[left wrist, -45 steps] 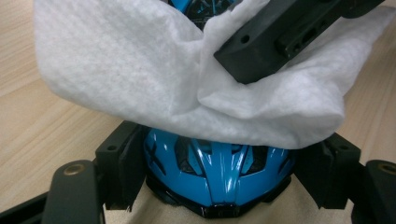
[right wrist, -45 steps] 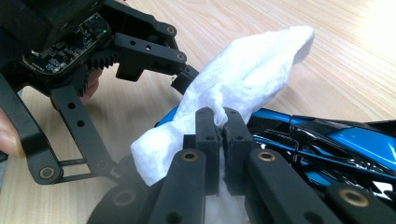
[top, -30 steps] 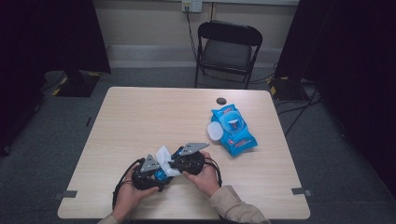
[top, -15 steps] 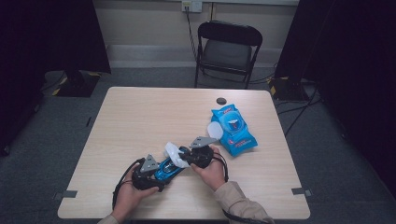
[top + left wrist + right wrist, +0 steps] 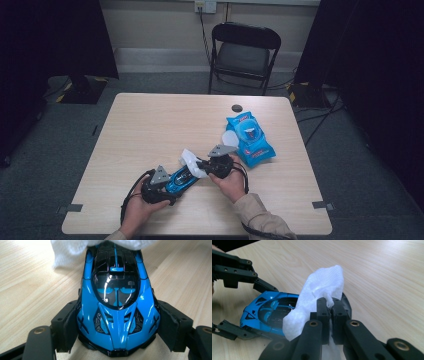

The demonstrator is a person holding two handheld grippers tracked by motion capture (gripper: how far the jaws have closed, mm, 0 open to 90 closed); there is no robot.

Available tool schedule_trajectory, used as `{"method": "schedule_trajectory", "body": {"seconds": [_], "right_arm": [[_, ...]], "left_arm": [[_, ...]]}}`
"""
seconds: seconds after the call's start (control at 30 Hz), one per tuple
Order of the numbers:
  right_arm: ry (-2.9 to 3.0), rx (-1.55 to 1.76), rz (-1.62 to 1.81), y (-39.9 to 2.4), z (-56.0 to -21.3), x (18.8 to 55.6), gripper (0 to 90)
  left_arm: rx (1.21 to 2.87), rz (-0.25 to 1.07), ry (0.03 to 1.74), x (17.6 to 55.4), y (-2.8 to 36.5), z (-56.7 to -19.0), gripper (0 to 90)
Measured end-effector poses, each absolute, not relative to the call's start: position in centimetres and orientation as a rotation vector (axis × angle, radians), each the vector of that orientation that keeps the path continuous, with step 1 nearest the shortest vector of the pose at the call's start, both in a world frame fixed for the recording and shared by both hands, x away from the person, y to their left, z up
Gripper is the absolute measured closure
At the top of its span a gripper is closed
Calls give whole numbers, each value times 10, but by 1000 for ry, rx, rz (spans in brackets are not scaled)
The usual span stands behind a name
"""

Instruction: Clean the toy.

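Low in the high view's centre, the left gripper [image 5: 169, 186] clamps the blue toy car [image 5: 179, 180]; the right gripper [image 5: 204, 165], pinching a white wipe [image 5: 191, 161], has slid rightward along it, so wiping continues.

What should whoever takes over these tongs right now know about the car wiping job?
Left tongs: shut on the blue toy car, gripping its sides at one end, on the table.
Right tongs: shut on a white wipe, which lies over the car's far end.
Blue wipe pack: on the table beyond the right hand, flap open.
Done: car held, wipe taken and brought onto the car.
Left: probably wipe the rest of the body; the near end shows no wipe on it yet. Then set car and wipe down.
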State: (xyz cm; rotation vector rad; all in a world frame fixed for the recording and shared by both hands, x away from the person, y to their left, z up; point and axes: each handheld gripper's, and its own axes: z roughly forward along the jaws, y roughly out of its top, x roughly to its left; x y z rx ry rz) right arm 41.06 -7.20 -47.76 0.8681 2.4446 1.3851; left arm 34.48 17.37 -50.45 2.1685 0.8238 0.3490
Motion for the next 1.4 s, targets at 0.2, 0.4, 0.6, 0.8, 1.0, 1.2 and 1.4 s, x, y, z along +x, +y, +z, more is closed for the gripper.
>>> {"method": "schedule_trajectory", "body": {"seconds": [0.2,0.4,0.6,0.8,1.0,1.2,1.4], "right_arm": [[2417,867,1427,-84,-469,410,876],[2387,889,1444,-100,-463,408,877],[2346,929,1464,-125,-461,406,876],[2318,950,1481,-140,-460,403,876],[2293,966,1496,-151,-460,400,877],[2288,966,1498,-160,-462,395,876],[2305,972,1492,-165,-470,386,875]], "left_arm": [[2169,347,823,345,174,-504,251],[2192,342,849,347,173,-503,160],[2169,357,838,346,176,-493,161],[2158,361,832,345,176,-484,174],[2134,368,837,346,179,-474,184],[2109,348,826,351,177,-460,254],[2112,313,813,362,168,-459,355]]}}
